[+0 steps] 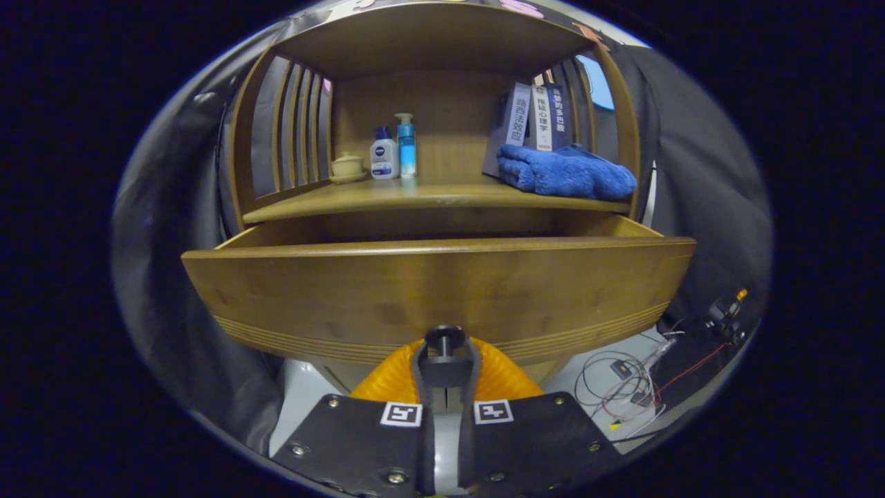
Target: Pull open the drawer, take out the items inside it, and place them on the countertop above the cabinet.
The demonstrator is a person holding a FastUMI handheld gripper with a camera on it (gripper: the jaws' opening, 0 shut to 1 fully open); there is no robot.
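Note:
The wooden drawer (435, 287) of the cabinet stands pulled out toward me, its front panel wide across the view. Its inside is hidden behind the panel. A dark round knob (444, 339) sits at the panel's lower middle, and my gripper (446, 363) is shut on it, both fingers pressing its stem. Above the drawer lies the wooden countertop (429, 197). On it stand a small cream lidded cup (347, 166), a white bottle (384, 155) and a blue pump bottle (406, 145) at the back left, with a folded blue towel (563, 173) and upright books (536, 117) at the right.
Slatted wooden sides (294, 128) and a top board enclose the countertop space. Loose wires and small electronics (643, 377) lie on the floor to the right of the cabinet. Black cloth hangs on both sides.

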